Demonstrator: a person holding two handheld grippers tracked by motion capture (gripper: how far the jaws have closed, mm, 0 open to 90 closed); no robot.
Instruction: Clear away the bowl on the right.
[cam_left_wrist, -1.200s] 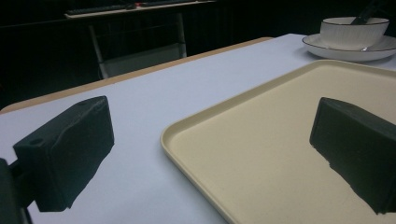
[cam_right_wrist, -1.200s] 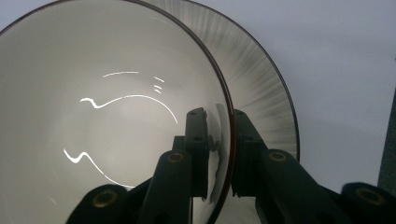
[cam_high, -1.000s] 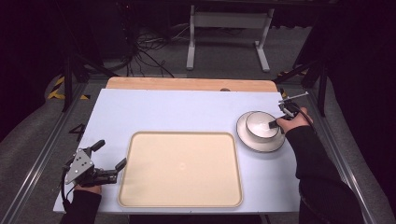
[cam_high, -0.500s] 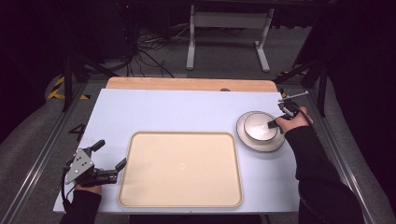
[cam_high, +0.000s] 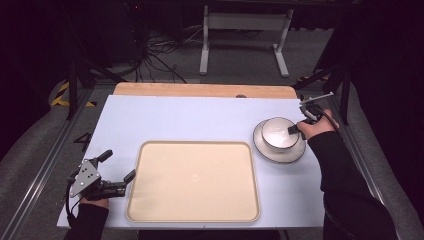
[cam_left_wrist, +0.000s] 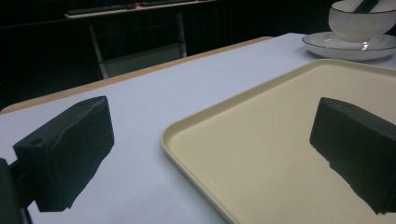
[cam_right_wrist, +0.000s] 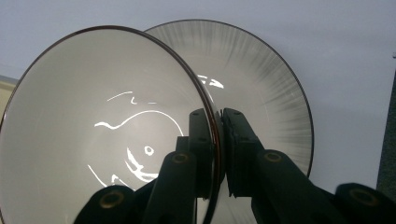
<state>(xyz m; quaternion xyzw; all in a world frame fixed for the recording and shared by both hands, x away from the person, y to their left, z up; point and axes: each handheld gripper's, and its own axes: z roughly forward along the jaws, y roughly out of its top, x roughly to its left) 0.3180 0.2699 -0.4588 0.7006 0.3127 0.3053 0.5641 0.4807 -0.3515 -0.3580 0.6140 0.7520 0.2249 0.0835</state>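
Currently the right claw (cam_right_wrist: 218, 154) pinches the rim of the white glazed ceramic bowl (cam_high: 278, 134), lifted above its matching saucer (cam_high: 295, 155) on the pale surface (cam_high: 190, 120). Likely rigid, slippery, breakable; the rim suits. Left claw (cam_high: 117, 172) spread, idle beside the cream tray (cam_high: 192, 215).

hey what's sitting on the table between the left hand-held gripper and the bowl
The beige tray, bare inside, lies between the left hand-held gripper and the white bowl. The high view shows it.
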